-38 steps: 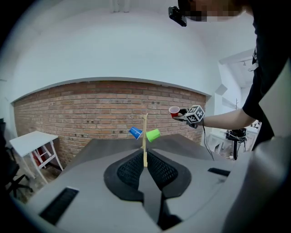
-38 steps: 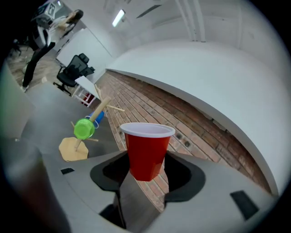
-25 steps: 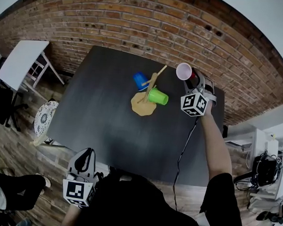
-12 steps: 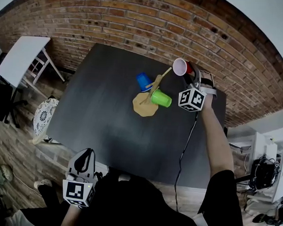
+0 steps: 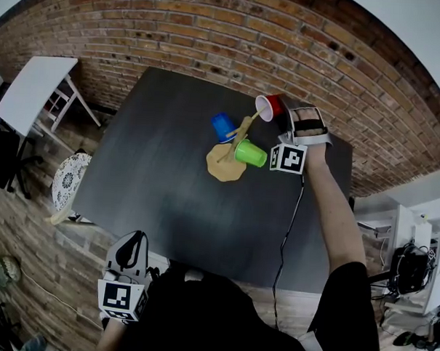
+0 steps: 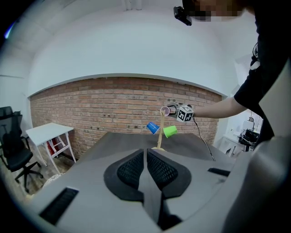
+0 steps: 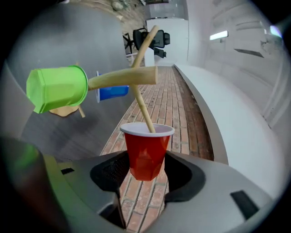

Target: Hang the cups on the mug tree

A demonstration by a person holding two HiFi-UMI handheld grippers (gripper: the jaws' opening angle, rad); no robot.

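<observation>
Rolled sideways, red cup between right gripper fingers now encloses peg tip.

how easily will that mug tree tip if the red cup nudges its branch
Probably easily: the mug tree is a thin stem on a small flat base, so it looks light. The red cup, in the right claw, meets a branch tip high above that base, where a push would likely lever most. The green cup and blue cup may balance it slightly.
</observation>
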